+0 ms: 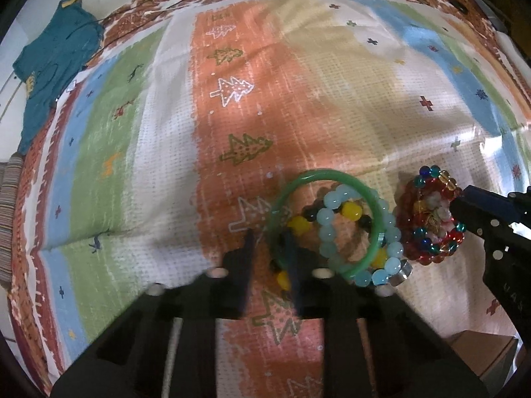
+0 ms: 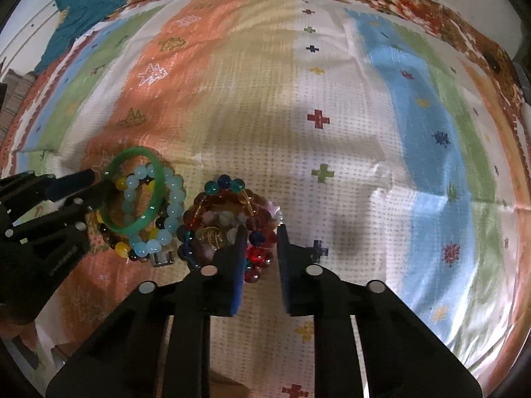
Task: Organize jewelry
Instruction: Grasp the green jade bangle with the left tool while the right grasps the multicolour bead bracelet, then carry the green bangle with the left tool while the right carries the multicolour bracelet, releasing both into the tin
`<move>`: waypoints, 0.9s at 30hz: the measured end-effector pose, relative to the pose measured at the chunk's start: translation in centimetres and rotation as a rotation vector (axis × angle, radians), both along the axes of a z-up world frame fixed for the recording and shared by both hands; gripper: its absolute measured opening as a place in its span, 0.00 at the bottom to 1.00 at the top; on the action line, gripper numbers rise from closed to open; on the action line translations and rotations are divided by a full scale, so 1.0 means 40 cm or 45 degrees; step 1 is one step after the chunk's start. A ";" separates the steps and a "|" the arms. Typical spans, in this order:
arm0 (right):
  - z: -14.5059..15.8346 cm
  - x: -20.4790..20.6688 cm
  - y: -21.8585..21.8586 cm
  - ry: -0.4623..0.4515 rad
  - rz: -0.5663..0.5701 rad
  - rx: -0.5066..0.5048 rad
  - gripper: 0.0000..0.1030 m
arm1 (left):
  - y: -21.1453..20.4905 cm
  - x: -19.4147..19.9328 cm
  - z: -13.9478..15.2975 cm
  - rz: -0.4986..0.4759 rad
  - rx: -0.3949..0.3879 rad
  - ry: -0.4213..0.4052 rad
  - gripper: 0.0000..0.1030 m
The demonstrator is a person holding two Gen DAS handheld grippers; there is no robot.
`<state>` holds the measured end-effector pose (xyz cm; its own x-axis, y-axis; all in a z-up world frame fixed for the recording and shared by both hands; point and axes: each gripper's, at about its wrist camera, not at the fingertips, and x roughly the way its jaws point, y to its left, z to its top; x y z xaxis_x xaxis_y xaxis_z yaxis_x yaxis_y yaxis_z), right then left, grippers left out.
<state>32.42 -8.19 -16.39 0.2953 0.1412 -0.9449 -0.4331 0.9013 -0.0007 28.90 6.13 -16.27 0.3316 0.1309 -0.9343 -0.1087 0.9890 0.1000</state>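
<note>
Your left tongs [image 1: 268,242] point steeply down over the striped, tree-and-cross patterned plastic cloth [image 1: 166,165] that covers the counter. Their two dark fingers are clenched on the near rim of the smooth green glass bangle [image 1: 332,179], one finger outside the ring and one inside it; the picture is blurred there, but the rim sits between them. In the right wrist view the same tongs come in from nine o'clock and pinch the bangle's left edge.

Under and inside the bangle lies a string of pale blue round beads [image 1: 327,222], and beneath that a bracelet of yellow and black beads [image 1: 298,224]. A small silver metal cylinder [image 1: 400,273] rests just beside the blue beads at about five o'clock of the bangle.

Your right tongs [image 2: 260,235] also point steeply down and are closed on the heap of red, amber, teal and dark blue glass-bead bracelets [image 2: 225,209], with red beads caught between the two pads. That heap sits at three o'clock of the bangle, just beside the blue beads.

A crumpled teal cloth [image 1: 53,63] lies well apart at ten o'clock, near the far left edge of the counter.
</note>
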 end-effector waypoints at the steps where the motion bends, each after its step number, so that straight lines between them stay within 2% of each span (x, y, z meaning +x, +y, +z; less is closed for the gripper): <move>1: -0.002 0.001 -0.003 0.003 0.001 0.002 0.14 | -0.002 0.000 -0.002 0.001 0.007 0.002 0.10; 4: -0.009 0.002 -0.011 0.009 0.004 0.004 0.13 | -0.010 -0.003 -0.005 -0.014 0.030 -0.005 0.10; 8: 0.003 -0.002 -0.015 -0.005 0.014 0.014 0.12 | 0.000 -0.004 0.009 0.008 0.003 -0.020 0.06; 13: 0.027 -0.018 -0.025 -0.025 0.019 0.023 0.10 | 0.010 -0.016 0.033 0.026 0.002 -0.040 0.06; 18: 0.064 -0.040 -0.053 -0.052 0.010 0.039 0.10 | 0.025 -0.061 0.060 0.098 0.021 -0.057 0.06; 27: 0.136 -0.088 -0.079 -0.111 -0.003 0.080 0.10 | 0.015 -0.132 0.162 0.105 -0.012 -0.160 0.06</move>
<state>28.88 -11.35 -10.97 0.3764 0.1988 -0.9049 -0.4317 0.9018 0.0185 23.63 6.73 -9.80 0.4346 0.1539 -0.8874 -0.2006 0.9771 0.0712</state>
